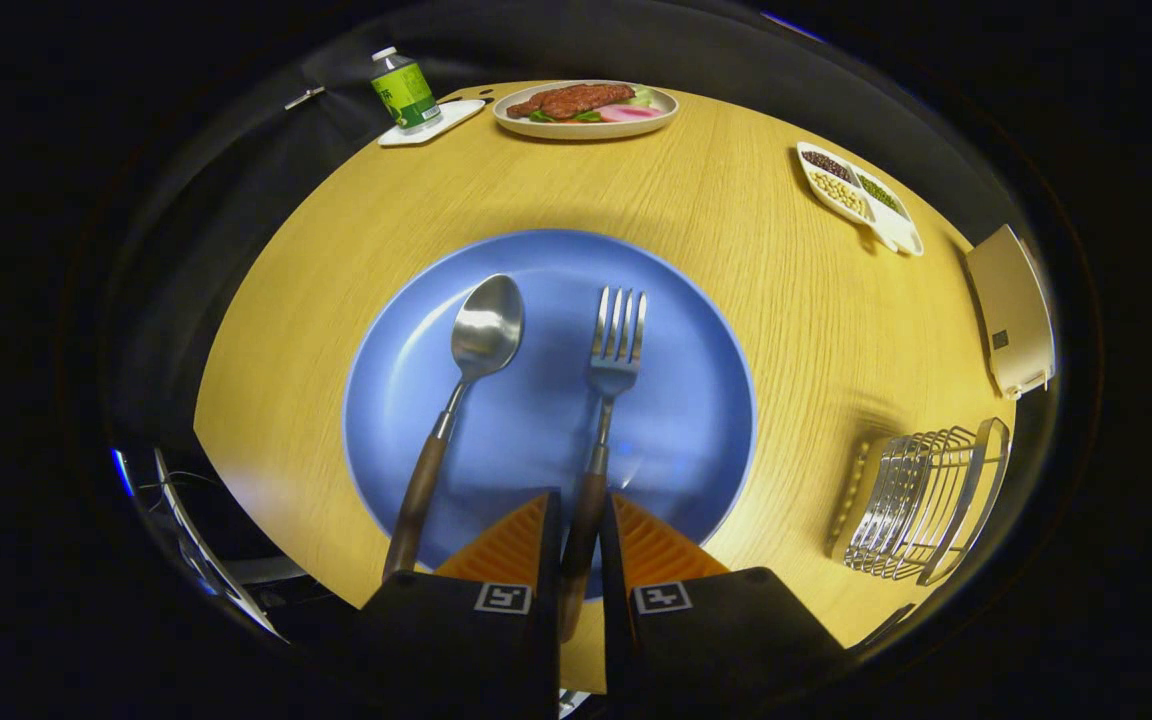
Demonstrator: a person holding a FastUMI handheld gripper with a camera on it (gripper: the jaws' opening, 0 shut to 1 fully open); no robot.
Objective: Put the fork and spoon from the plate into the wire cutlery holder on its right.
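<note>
Spreading across most of the scene is a round wooden table [736, 250] with a pale, straight grain. On it, just ahead of the fingers, lies a large blue plate [676, 420] holding the two pieces of cutlery side by side, bowl and tines pointing away from the gripper. At the far edge of the table sits an oval dish of food [586, 108] with a brown piece of meat, some green leaves and a pink slice. To the right of the blue plate, well apart from it, stands the wire cutlery holder [921, 500], a silvery rack of thin curved rods. Beyond the holder, near the table's right edge, is a tan flat box [1011, 310]; its small dark mark is too small to read. Further back on the right lies a white divided dish [861, 195] with dark, pale and green beans in separate compartments. At the far left a green-labelled bottle [404, 90] with a white cap stands on a small white tray [446, 122]; its label writing cannot be read. The spoon [471, 370] rests left of the fingers, its wooden handle crossing the plate's near rim. The fork [608, 385] lies right of the spoon, its wooden handle running between the fingers. The gripper [581, 530] is nearly closed, with both fingers pressing that handle. Each finger carries a small square black-and-white marker.
</note>
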